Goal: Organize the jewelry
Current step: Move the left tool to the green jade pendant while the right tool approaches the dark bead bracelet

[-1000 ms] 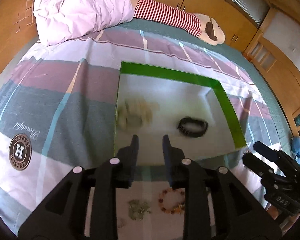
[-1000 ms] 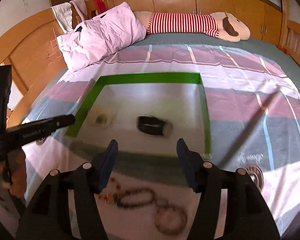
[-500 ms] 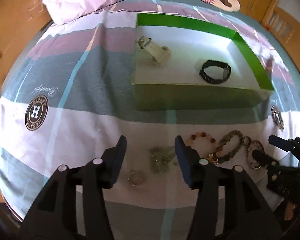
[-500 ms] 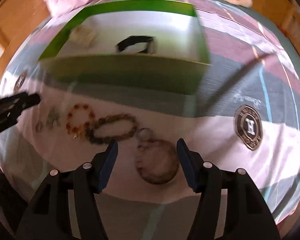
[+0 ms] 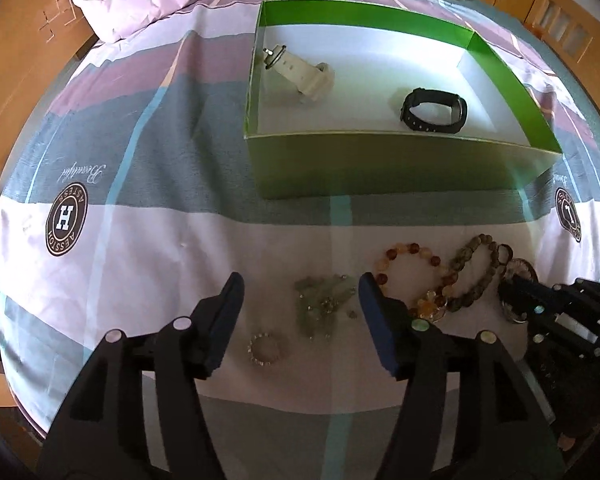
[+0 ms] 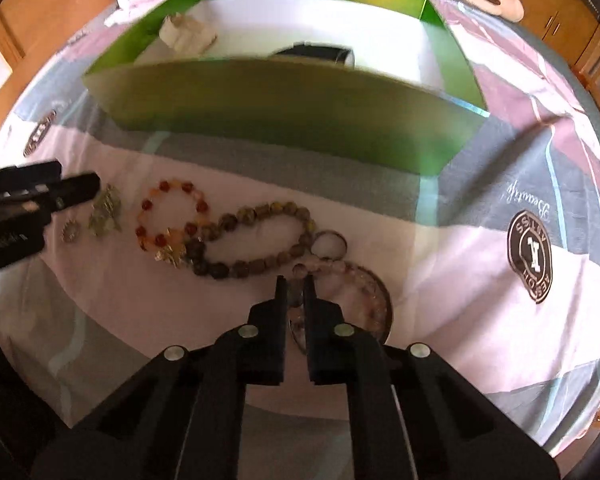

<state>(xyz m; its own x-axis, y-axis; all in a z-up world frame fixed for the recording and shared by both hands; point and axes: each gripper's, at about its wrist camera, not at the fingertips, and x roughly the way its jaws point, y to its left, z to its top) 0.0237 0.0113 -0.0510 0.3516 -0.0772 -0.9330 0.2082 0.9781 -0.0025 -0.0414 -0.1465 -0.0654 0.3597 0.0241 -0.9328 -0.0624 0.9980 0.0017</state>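
On the bedspread [image 5: 148, 280], in front of my green box [image 6: 284, 120], the loose jewelry lies in a row: a pale pink bead bracelet [image 6: 360, 292] at the right end, touching a small clear ring [image 6: 330, 245], then an olive-brown bead bracelet [image 6: 260, 240], an amber bead bracelet [image 6: 168, 220], a tangle of green stones [image 5: 324, 304] and a tiny sparkly ring [image 5: 265, 349]. My right gripper [image 6: 295, 282] has just been closing and its jaws now stand nearly together on the near edge of the pink bracelet, a bead or two between the tips; I cannot tell how firm that bite is. My left gripper [image 5: 298, 292] has just been opening and hangs with its jaws spread over the green stones, nothing pinched. The white watch [image 5: 296, 68] and the black band [image 5: 434, 110] already sit inside the box. My worry: a grip on one round bead may slip, dropping the bracelet short of the box wall. The pink strand also overlaps its neighbours, so lifting could drag the clear ring or the olive bracelet along. On the left, the loose stones may scatter or snag the cloth when I pinch.
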